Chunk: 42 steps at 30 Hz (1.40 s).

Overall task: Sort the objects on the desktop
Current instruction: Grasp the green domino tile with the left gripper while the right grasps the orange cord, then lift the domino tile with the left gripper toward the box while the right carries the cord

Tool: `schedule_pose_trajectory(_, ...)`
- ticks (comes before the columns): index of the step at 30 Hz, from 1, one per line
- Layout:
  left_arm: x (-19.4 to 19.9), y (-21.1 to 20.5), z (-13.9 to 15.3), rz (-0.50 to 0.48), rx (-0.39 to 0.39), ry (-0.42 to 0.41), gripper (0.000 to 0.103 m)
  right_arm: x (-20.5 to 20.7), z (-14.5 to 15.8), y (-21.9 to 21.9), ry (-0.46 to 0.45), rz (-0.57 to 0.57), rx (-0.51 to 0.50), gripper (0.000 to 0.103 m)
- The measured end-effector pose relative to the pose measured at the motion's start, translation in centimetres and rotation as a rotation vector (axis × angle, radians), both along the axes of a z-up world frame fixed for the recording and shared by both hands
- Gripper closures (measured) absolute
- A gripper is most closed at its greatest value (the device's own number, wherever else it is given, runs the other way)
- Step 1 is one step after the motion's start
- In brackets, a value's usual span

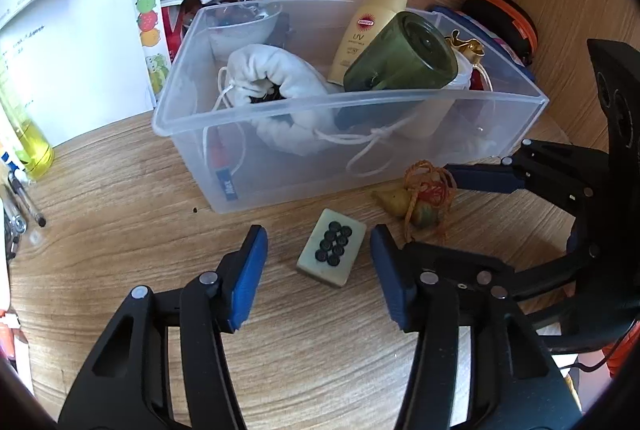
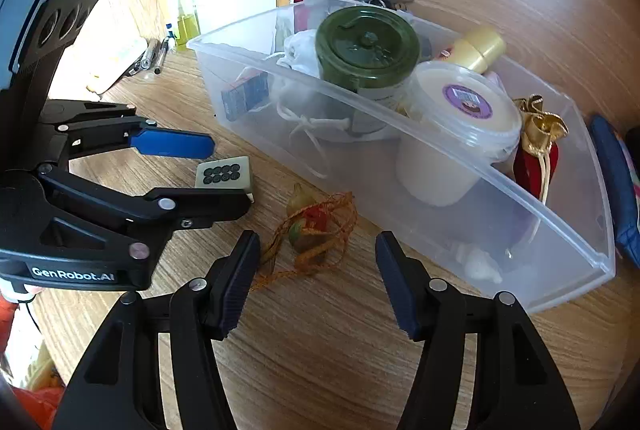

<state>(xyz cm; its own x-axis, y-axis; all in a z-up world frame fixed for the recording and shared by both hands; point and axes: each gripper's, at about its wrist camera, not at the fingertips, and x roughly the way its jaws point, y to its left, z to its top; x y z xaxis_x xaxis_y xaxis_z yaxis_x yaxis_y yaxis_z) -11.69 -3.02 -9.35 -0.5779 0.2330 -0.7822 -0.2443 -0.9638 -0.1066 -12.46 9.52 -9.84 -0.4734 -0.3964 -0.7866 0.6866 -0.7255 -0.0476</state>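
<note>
A pale mahjong tile with dark dots lies flat on the wooden desk between the pads of my left gripper. The pads stand open, with a gap on each side of the tile. Right of the tile lies a small yellow-green charm wrapped in orange string. My right gripper is open around it, and neither pad touches it. Each gripper also shows in the other's view: the left gripper astride the tile, the right gripper at the charm.
A clear plastic bin stands just behind both objects, holding a green jar, a white drawstring pouch, a sunscreen bottle, a white tub and a gold pouch. Papers, pens and a yellow bottle crowd the left.
</note>
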Motion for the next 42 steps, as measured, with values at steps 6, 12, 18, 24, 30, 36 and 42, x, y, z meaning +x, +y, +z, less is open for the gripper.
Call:
schedule_pose_trajectory(6,-0.2,0.3,0.0,-0.006,0.004,0.013,0.061,-0.1,0.0,-0.5,-0.004,0.033,-0.004,0.063)
schedule_pose_trajectory(12,0.0,1.2,0.1,-0.043,-0.023,0.021,0.073,-0.3,0.0,-0.6,-0.034,0.055,-0.037,0.083)
schedule_pose_trajectory(18,-0.1,0.6,0.2,-0.037,0.004,0.018,0.079,-0.4,0.0,-0.5,-0.046,0.057,-0.054,0.085)
schedule_pose_trajectory(24,0.2,0.1,0.2,-0.002,0.011,0.023,0.079,0.1,0.6,0.1,-0.009,0.039,-0.068,0.085)
schedule_pose_trajectory(30,0.9,-0.2,0.8,0.015,0.03,0.045,0.079,1.3,1.3,1.6,0.0,0.028,-0.092,0.085)
schedule_pose_trajectory(36,1.8,-0.1,1.4,0.028,0.031,0.069,0.079,2.3,2.9,3.9,0.013,0.008,-0.144,0.085)
schedule_pose_trajectory(42,2.9,-0.5,2.6,0.056,0.024,0.113,0.079,3.0,4.3,5.7,0.042,-0.019,-0.168,0.085)
